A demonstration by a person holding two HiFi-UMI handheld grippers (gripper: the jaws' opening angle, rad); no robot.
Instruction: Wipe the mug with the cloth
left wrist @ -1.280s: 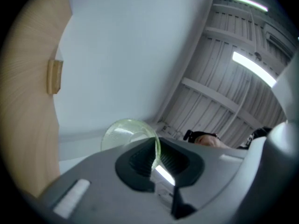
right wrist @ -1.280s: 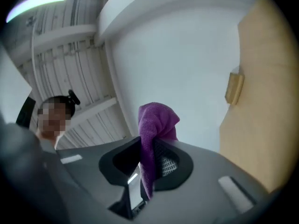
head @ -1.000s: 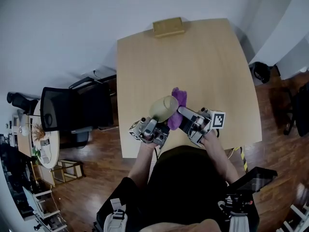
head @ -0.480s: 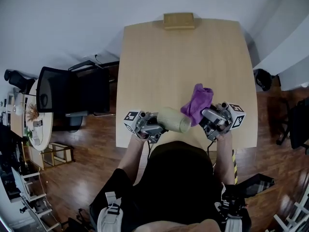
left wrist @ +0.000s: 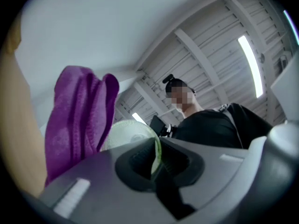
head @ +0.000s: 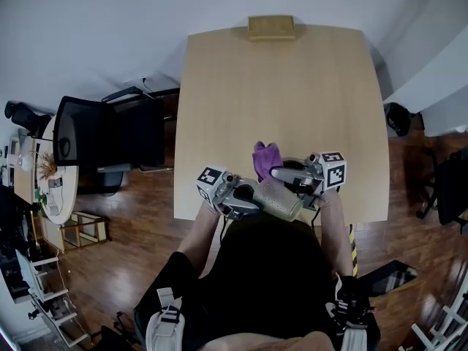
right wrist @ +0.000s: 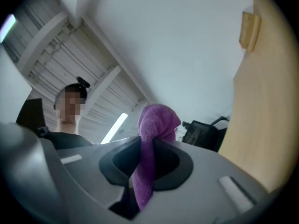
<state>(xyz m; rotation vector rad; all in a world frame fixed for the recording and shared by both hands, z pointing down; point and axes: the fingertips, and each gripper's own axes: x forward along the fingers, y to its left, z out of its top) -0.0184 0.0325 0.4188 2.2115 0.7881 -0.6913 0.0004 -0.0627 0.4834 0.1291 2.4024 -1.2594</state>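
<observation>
**Both grippers loaded over tabletop's near edge**

We see L gripper [head: 247,196] nipping mug [head: 284,200] rim, jaws just eased wider w/ rim still btwn them. R gripper [head: 284,172] pinches cloth [head: 267,158] tight. Mug held on its side, long axis along near edge, base twd right.

In the left gripper view only one round end of the mug [left wrist: 128,134] shows; the rest is hidden. In the head view the right gripper [head: 278,174] covers the lower end of the cloth [head: 266,158]. The tan block [head: 271,27] at the far edge of the surface [head: 292,86] is too small to identify.
</observation>
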